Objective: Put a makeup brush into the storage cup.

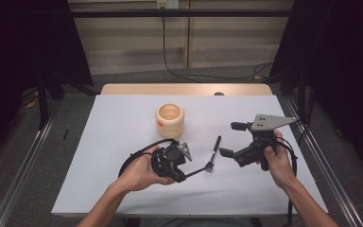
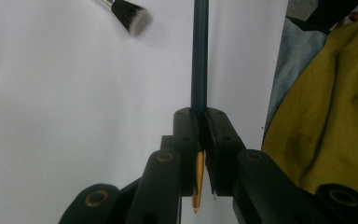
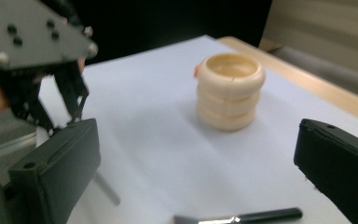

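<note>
Item one, lower left of the high view: the left gripper (image 1: 182, 176), borne in the person's left hand (image 1: 139, 172), its jaws clamped together on a slim dark-handled brush (image 1: 196, 170). The left gripper view shows the grip plainly: the handle (image 2: 199, 56) runs straight up from between the closed jaws, and a gold pointed end pokes out behind them. In the high view this brush reaches toward the centre, its far end close to the second brush.

Item two, centre of the high view: a second brush (image 1: 214, 152), black handle and metal ferrule, lying loose on the white table cover (image 1: 123, 123). Its dark bristle head (image 2: 133, 17) sits at the upper left of the left gripper view; its handle (image 3: 265, 215) crosses the bottom edge of the right gripper view.

Item three, upper centre: a cream ribbed pot (image 1: 170, 120), upright, well apart from both brushes, with a small orange mark on its side.

Item four, right of centre: the right gripper (image 1: 229, 140) in the person's right hand (image 1: 276, 163), jaws standing wide apart, nothing between them, aimed toward the loose brush.

Step in hand, by judgement: one brush secured, the right gripper approaching the other. The next move likely calls for lowering the open jaws astride the thin handle and closing squarely, since it lies flat on the cover and could roll or slip.
</note>
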Demonstrator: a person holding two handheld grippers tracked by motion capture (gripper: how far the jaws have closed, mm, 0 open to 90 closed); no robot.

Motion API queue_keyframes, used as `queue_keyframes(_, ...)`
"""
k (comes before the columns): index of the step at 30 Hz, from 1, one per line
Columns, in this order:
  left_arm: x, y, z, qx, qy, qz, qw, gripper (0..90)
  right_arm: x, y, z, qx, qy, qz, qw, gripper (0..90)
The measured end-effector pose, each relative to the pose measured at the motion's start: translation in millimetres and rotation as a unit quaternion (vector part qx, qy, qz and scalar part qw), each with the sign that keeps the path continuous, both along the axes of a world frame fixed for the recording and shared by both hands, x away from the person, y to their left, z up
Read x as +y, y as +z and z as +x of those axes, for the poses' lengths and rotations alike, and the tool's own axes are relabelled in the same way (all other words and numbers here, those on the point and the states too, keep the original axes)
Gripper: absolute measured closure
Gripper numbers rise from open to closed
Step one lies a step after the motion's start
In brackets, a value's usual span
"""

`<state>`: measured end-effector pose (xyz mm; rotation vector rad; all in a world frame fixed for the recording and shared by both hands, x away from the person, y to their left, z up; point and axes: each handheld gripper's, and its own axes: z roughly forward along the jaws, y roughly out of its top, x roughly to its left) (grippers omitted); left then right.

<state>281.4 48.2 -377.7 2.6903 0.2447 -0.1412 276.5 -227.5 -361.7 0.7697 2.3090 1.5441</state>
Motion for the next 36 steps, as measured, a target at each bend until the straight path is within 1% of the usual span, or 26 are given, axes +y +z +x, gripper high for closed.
queue_keyframes(1, -0.6, 0.0, -0.6, 0.001, 0.000, -0.001, 1.0000, 83.8, 1.3, -0.5, 0.3, 0.009, 0.007, -0.006, 0.9999, 0.4)
queue_keyframes(3, -1.9, 0.2, -0.6, -0.002, -0.002, 0.002, 1.0000, 83.8, 2.7, -0.7, 0.2, 0.014, 0.016, -0.020, 0.9996, 0.5)
queue_keyframes(4, -3.2, 0.9, 0.0, -0.003, -0.008, 0.011, 0.9999, 83.8, 3.3, -0.3, -0.3, 0.010, 0.015, -0.030, 0.9994, 0.7)
queue_keyframes(5, -5.0, 1.1, -0.4, -0.003, -0.004, 0.010, 0.9999, 83.8, 3.2, 0.2, -1.3, -0.001, 0.017, -0.036, 0.9992, 0.7)
queue_keyframes(6, -6.6, 2.3, 0.5, -0.002, -0.007, 0.011, 0.9999, 83.8, 2.9, 1.3, -1.5, -0.005, 0.021, -0.042, 0.9989, 0.0)
queue_keyframes(8, -9.7, 4.3, 2.3, -0.007, -0.017, 0.020, 0.9996, 83.8, 3.4, 3.5, -0.7, 0.001, 0.020, -0.055, 0.9983, 1.6)
queue_keyframes(9, -11.5, 3.8, 1.4, -0.004, -0.008, 0.014, 0.9999, 83.8, 3.4, 4.3, -0.4, 0.000, 0.023, -0.059, 0.9980, 1.8)
queue_keyframes(10, -12.9, 4.4, 2.7, -0.006, -0.013, 0.017, 0.9998, 83.7, 3.7, 5.0, 0.0, 0.002, 0.028, -0.065, 0.9975, 1.3)
queue_keyframes(11, -13.8, 5.1, 3.6, -0.009, -0.019, 0.024, 0.9995, 83.7, 4.4, 5.6, -0.1, 0.002, 0.031, -0.074, 0.9968, 3.3)
queue_keyframes(12, -14.6, 5.6, 4.2, -0.008, -0.022, 0.024, 0.9994, 83.7, 5.4, 6.2, -0.2, -0.001, 0.032, -0.080, 0.9963, 4.5)
queue_keyframes(14, -15.5, 6.4, 4.0, -0.006, -0.020, 0.022, 0.9995, 83.8, 7.3, 7.3, 0.5, 0.013, 0.048, -0.096, 0.9941, 5.9)
queue_keyframes(15, -15.9, 6.1, 3.5, -0.007, -0.019, 0.022, 0.9996, 83.7, 8.5, 7.7, 0.3, 0.014, 0.055, -0.104, 0.9930, 7.2)
queue_keyframes(16, -16.6, 4.9, 1.7, -0.002, -0.010, 0.017, 0.9998, 83.8, 9.4, 8.0, 0.9, 0.016, 0.062, -0.113, 0.9915, 6.3)
queue_keyframes(17, -16.6, 5.1, 3.4, -0.007, -0.022, 0.028, 0.9993, 83.8, 10.6, 8.6, 1.5, 0.024, 0.068, -0.116, 0.9906, 5.4)
queue_keyframes(19, -17.4, 3.6, 2.4, -0.007, -0.018, 0.026, 0.9995, 83.7, 13.3, 9.4, 2.6, 0.031, 0.086, -0.131, 0.9871, 6.1)
queue_keyframes(20, -17.5, 4.4, 3.4, -0.008, -0.026, 0.032, 0.9991, 83.8, 15.1, 9.5, 3.1, 0.034, 0.092, -0.138, 0.9855, 7.0)
queue_keyframes(21, -17.8, 4.2, 3.2, -0.007, -0.027, 0.032, 0.9991, 83.8, 17.1, 9.5, 3.6, 0.039, 0.100, -0.144, 0.9836, 8.7)
queue_keyframes(25, -18.1, 3.2, 1.9, -0.005, -0.022, 0.033, 0.9992, 83.8, 25.9, 8.0, 6.2, 0.054, 0.134, -0.172, 0.9745, 13.8)
queue_keyframes(26, -17.8, 3.5, 2.3, -0.010, -0.028, 0.038, 0.9988, 83.7, 28.3, 7.4, 6.7, 0.057, 0.141, -0.177, 0.9723, 14.9)
queue_keyframes(28, -17.4, 3.6, 2.3, -0.007, -0.030, 0.041, 0.9987, 83.8, 32.7, 5.8, 7.1, 0.065, 0.157, -0.189, 0.9672, 19.2)
queue_keyframes(30, -17.7, 2.1, 0.4, -0.006, -0.017, 0.034, 0.9993, 83.7, 36.8, 3.2, 7.7, 0.073, 0.168, -0.206, 0.9612, 21.1)
queue_keyframes(31, -17.5, 2.8, 2.1, -0.006, -0.031, 0.041, 0.9987, 83.8, 38.3, 1.9, 7.8, 0.076, 0.173, -0.214, 0.9584, 23.5)
queue_keyframes(32, -17.9, 1.7, 0.6, -0.008, -0.023, 0.038, 0.9990, 83.8, 39.5, 0.6, 7.8, 0.079, 0.180, -0.218, 0.9558, 26.1)
queue_keyframes(34, -18.6, 1.7, 1.1, -0.002, -0.032, 0.044, 0.9985, 83.7, 41.6, -1.2, 6.6, 0.079, 0.192, -0.231, 0.9506, 31.8)
queue_keyframes(35, -19.3, 0.3, -0.1, -0.005, -0.028, 0.040, 0.9988, 83.8, 42.6, -2.2, 6.4, 0.079, 0.198, -0.235, 0.9483, 33.4)
queue_keyframes(36, -19.8, 1.1, 1.2, -0.005, -0.038, 0.050, 0.9980, 83.7, 43.7, -3.1, 6.4, 0.079, 0.203, -0.240, 0.9461, 33.5)
